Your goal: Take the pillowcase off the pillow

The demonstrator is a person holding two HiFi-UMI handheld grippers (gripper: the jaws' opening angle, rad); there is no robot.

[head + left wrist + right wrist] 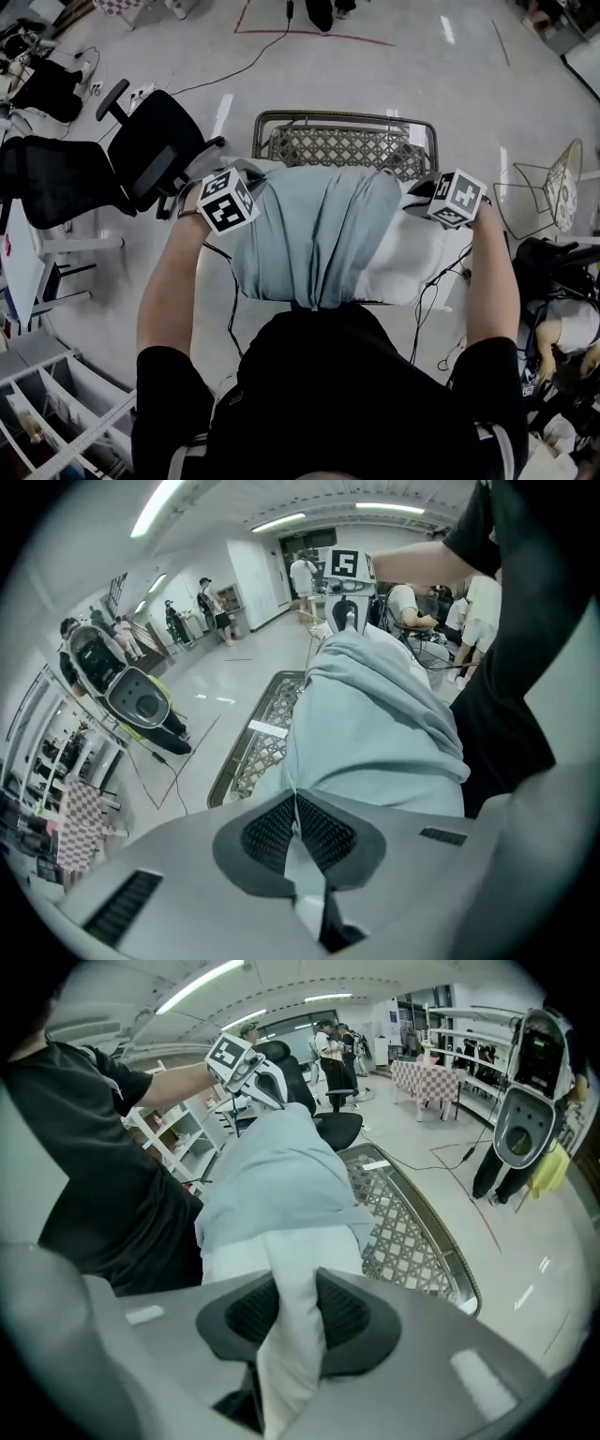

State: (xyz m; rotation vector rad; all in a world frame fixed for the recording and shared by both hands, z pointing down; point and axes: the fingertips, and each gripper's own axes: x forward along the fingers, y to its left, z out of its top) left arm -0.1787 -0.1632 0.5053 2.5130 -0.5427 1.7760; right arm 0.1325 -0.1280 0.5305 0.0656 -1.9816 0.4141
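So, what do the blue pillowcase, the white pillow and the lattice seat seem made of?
Pillowcase: thin matte pale-blue cloth, probably cotton; it hangs in soft folds.
Pillow: matte white fabric shell, likely soft filling; it bulges and creases.
Seat: open lattice weave, perhaps rattan or cord, in a rounded, probably metal frame.

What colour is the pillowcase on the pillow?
Pale blue; the pillowcase shows best in the head view.
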